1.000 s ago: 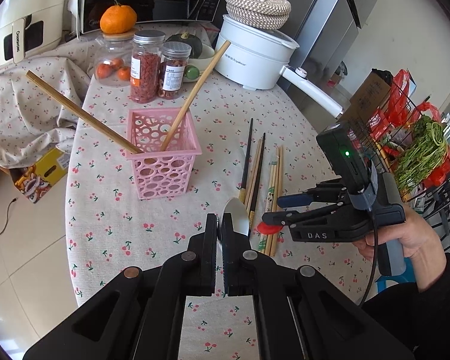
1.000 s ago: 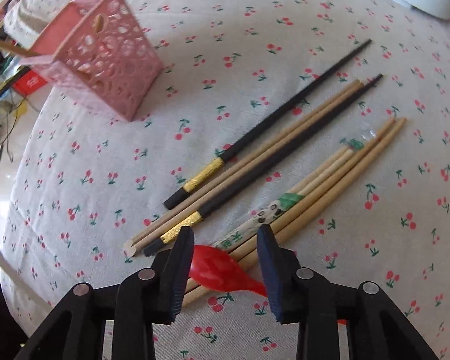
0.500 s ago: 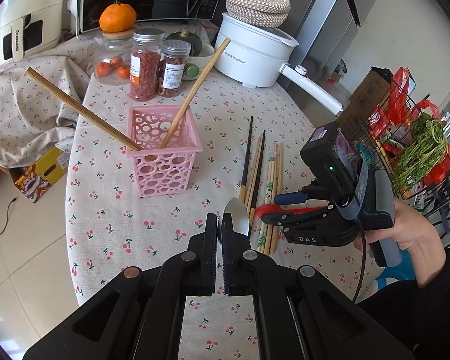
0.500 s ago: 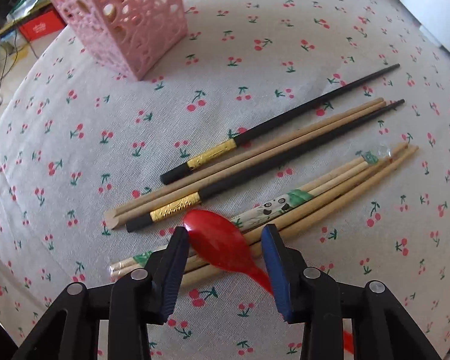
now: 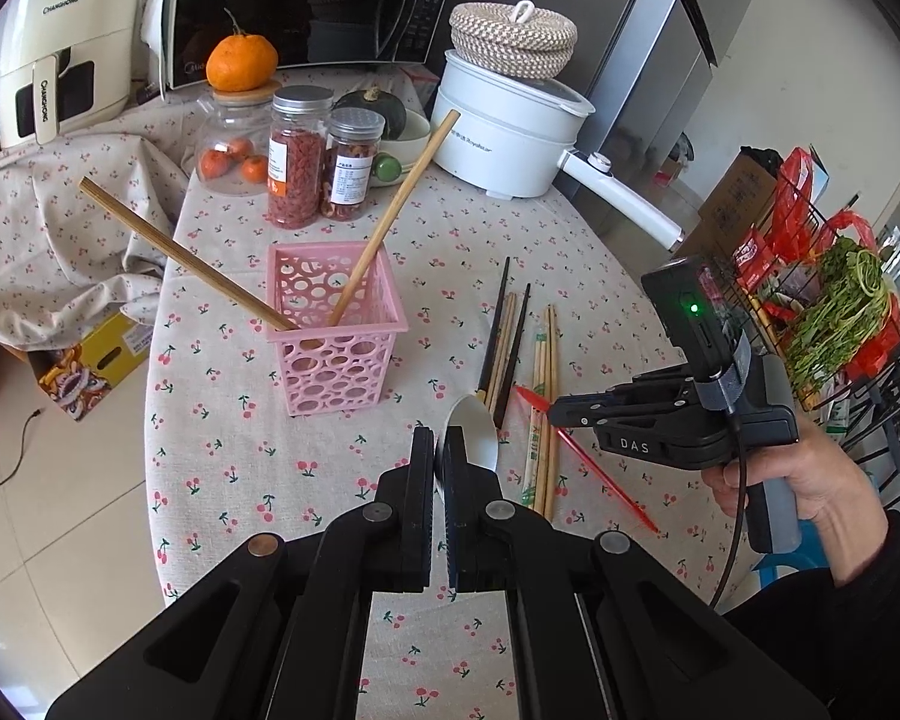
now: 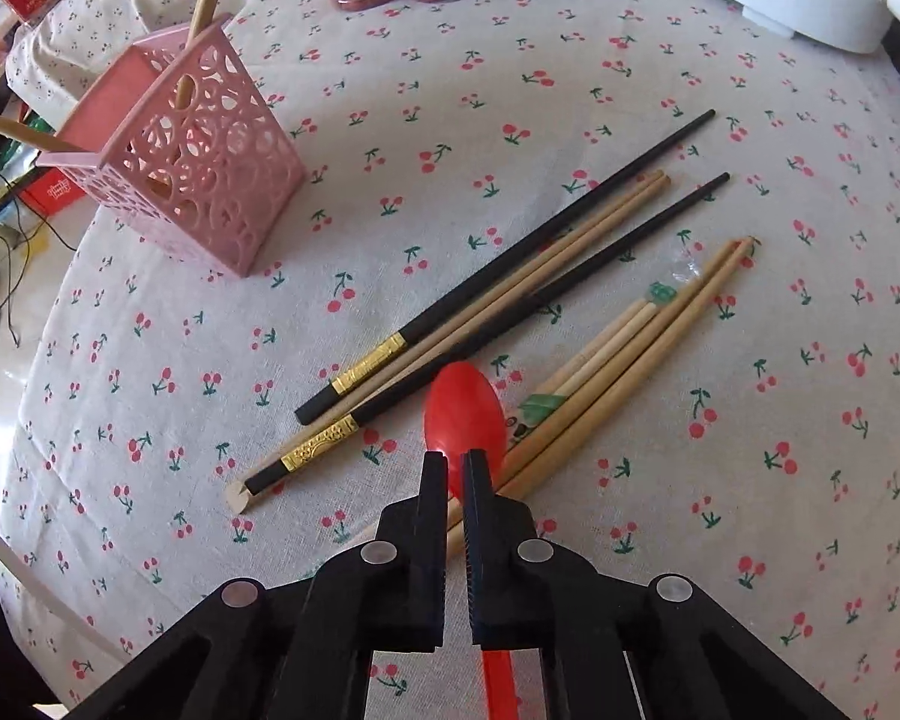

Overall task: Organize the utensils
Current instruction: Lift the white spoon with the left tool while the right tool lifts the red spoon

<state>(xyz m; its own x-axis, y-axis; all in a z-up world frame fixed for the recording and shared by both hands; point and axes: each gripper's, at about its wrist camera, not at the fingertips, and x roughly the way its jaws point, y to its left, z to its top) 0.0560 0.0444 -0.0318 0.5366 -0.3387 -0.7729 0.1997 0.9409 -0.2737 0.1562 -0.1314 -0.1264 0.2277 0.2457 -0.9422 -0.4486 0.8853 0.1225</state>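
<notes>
Two long wooden utensils (image 5: 384,222) are already stood in the pink basket (image 5: 336,330), so the sorting is judged barely begun. The left gripper (image 5: 441,450) is shut on a grey spoon (image 5: 474,429). The right gripper (image 6: 455,468) has its fingers closing on the red spoon (image 6: 465,414), which lies between them over the chopsticks (image 6: 510,294) left on the counter (image 6: 150,420). Far off stand jars (image 5: 297,156) and a white pot (image 5: 504,126); nothing blocks the way to the basket.

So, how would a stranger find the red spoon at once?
Start at the pink basket, then go to the chopsticks lying beside it on the cherry-print cloth. The red spoon sits across their near ends, the only red utensil, between the closing jaws.
</notes>
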